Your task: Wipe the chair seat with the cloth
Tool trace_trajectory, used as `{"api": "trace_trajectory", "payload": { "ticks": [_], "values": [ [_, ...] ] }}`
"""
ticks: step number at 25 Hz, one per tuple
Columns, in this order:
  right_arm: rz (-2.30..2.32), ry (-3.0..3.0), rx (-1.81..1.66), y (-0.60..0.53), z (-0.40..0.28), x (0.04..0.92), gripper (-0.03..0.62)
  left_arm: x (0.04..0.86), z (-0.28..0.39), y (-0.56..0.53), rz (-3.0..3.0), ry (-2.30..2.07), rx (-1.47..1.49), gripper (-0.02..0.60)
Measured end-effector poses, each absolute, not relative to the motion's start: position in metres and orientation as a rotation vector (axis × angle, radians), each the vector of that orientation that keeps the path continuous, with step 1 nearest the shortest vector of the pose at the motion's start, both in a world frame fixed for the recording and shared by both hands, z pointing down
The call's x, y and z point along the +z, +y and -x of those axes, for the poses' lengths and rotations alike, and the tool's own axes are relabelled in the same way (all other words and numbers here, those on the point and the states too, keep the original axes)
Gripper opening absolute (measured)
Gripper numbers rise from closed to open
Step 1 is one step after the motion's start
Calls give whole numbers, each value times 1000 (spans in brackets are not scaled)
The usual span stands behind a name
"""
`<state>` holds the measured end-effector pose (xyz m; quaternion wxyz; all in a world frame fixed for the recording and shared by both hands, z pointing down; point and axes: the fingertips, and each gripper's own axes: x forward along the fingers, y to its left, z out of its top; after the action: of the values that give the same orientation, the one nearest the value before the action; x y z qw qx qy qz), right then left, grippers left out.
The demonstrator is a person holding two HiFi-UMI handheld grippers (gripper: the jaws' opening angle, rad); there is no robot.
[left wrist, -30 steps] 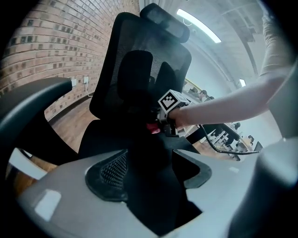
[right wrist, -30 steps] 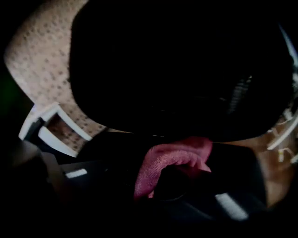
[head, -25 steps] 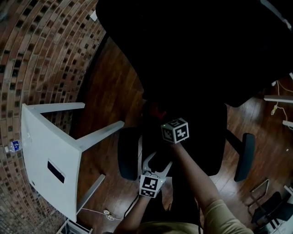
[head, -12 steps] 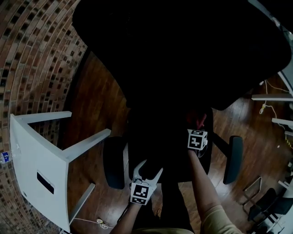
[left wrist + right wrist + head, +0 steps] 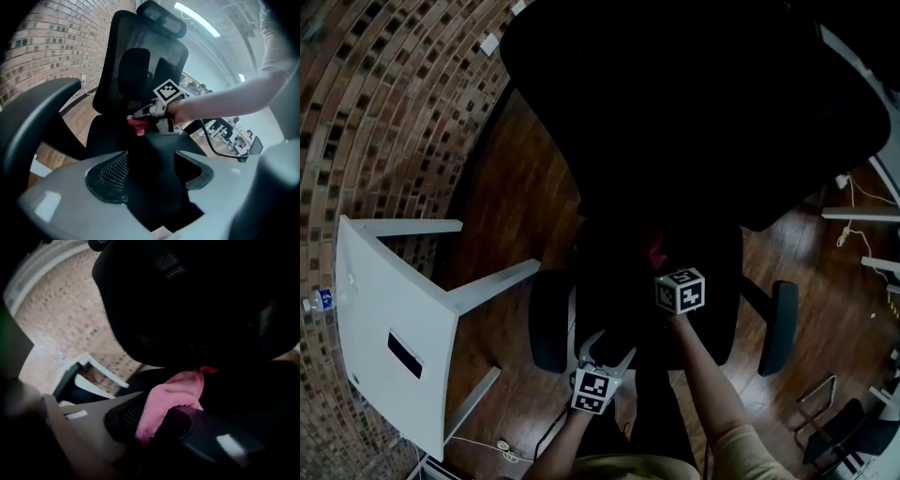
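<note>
A black office chair fills the middle of the head view, its seat [image 5: 623, 281] very dark. My right gripper [image 5: 661, 262] is over the seat's middle, shut on a pink cloth [image 5: 171, 397] that is pressed between its jaws; the cloth [image 5: 656, 251] shows as a red spot ahead of the marker cube. In the left gripper view the right gripper [image 5: 140, 123] holds the cloth [image 5: 137, 124] just above the seat [image 5: 117, 136], in front of the backrest [image 5: 140, 70]. My left gripper [image 5: 607, 342] stands open at the seat's near edge, nothing between its jaws.
A white table [image 5: 394, 328] with slanted legs stands at the left on the wooden floor, next to the brick wall [image 5: 375, 112]. The chair's armrests [image 5: 548, 319] [image 5: 783, 323] flank the seat. Cables [image 5: 520, 450] and other chair frames [image 5: 853, 422] lie at the edges.
My right gripper with the cloth swung from the seat's middle to its right side, then came back left toward the middle. The left gripper stayed open at the near edge.
</note>
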<state>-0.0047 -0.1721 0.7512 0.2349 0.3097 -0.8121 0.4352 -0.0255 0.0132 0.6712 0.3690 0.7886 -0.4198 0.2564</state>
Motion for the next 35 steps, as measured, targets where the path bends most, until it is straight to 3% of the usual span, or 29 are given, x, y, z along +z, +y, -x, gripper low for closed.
{"api": "trace_trajectory", "payload": {
  "ticks": [4, 7, 9, 16, 18, 20, 23, 27, 30, 32, 35],
  "values": [
    [-528, -2299, 1301, -137, 133, 752, 15, 665, 35, 17, -2030, -1073, 659, 293],
    [-528, -2228, 1196, -132, 142, 780, 15, 664, 39, 19, -2037, -1048, 692, 294],
    [-691, -2124, 1161, -139, 94, 796, 15, 663, 36, 21, -2039, -1032, 697, 293],
    [-1472, -1545, 975, -158, -216, 799, 15, 665, 15, 23, -2025, -981, 663, 293],
    [-1583, -1432, 943, -161, -268, 789, 15, 661, 7, 20, -2042, -969, 657, 293],
    [-1572, -1404, 956, -160, -272, 788, 14, 656, 7, 16, -2060, -978, 650, 293],
    [-1405, -1629, 994, -161, -202, 787, 14, 653, 14, 19, -2035, -1005, 634, 293],
    [-995, -2183, 1114, -151, -6, 747, 14, 657, 29, 28, -1994, -1026, 623, 293],
    [-711, -2323, 1225, -124, 103, 739, 14, 657, 34, 42, -1982, -1003, 623, 293],
    [-596, -2253, 1253, -103, 134, 760, 14, 655, 33, 50, -1990, -986, 619, 290],
    [-700, -2162, 1306, -99, 121, 786, 14, 656, 42, 58, -1991, -993, 634, 290]
  ]
}}
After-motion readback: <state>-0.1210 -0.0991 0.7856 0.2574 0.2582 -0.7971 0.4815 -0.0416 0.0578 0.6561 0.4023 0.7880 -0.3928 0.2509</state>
